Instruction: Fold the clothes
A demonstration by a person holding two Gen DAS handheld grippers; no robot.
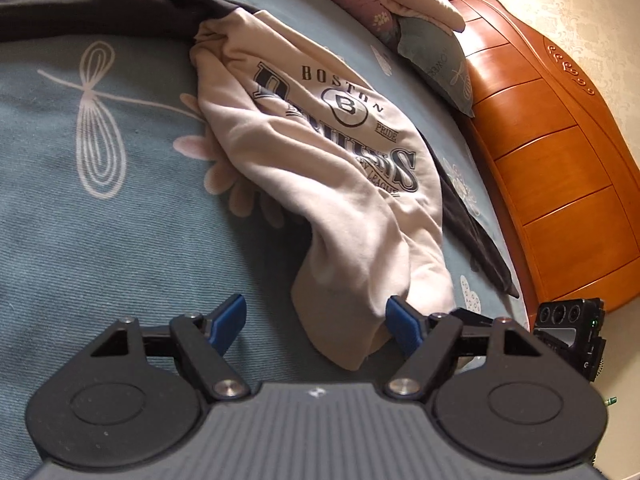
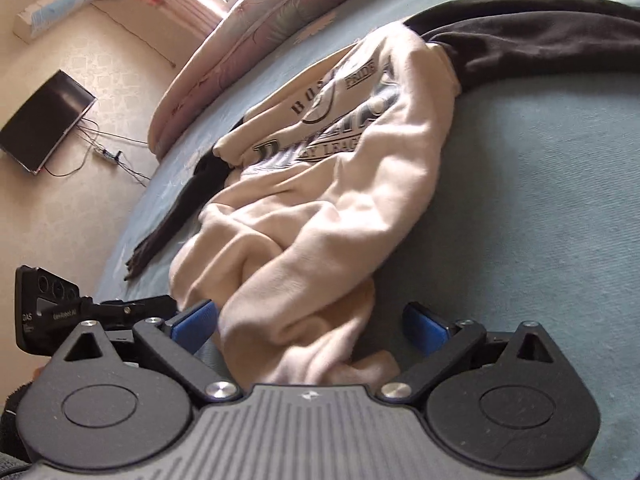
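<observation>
In the left wrist view, going from left to right, we see the blue-grey bedspread (image 1: 100, 220) with its pale dragonfly and flower print, then a cream sweatshirt (image 1: 320, 168) lying crumpled on it, its dark "BOSTON" lettering facing up. A black garment (image 1: 80, 12) stretches along the far edge of the bed, and another strip of black cloth shows from under the sweatshirt's right side. Further right come the pillows (image 1: 432, 48) and the orange wooden headboard (image 1: 560, 184). Our left gripper (image 1: 316, 322) stands wide, its blue pads apart; the near hem of the sweatshirt lies between them and seems to brush the right pad (image 1: 404, 326), but nothing is clamped. At the far right edge we see part of the other gripper's body.

In the right wrist view, from the left, we see the floor with a dark flat screen (image 2: 44, 120) and cables, then the other gripper's body at the lower left, then the sweatshirt (image 2: 320, 208) running diagonally across the bed, with the black garment (image 2: 540, 40) at upper right and bare bedspread (image 2: 540, 200) beyond. Our right gripper (image 2: 308, 322) is spread wide, with the bunched near end of the sweatshirt lying loose between its pads.
</observation>
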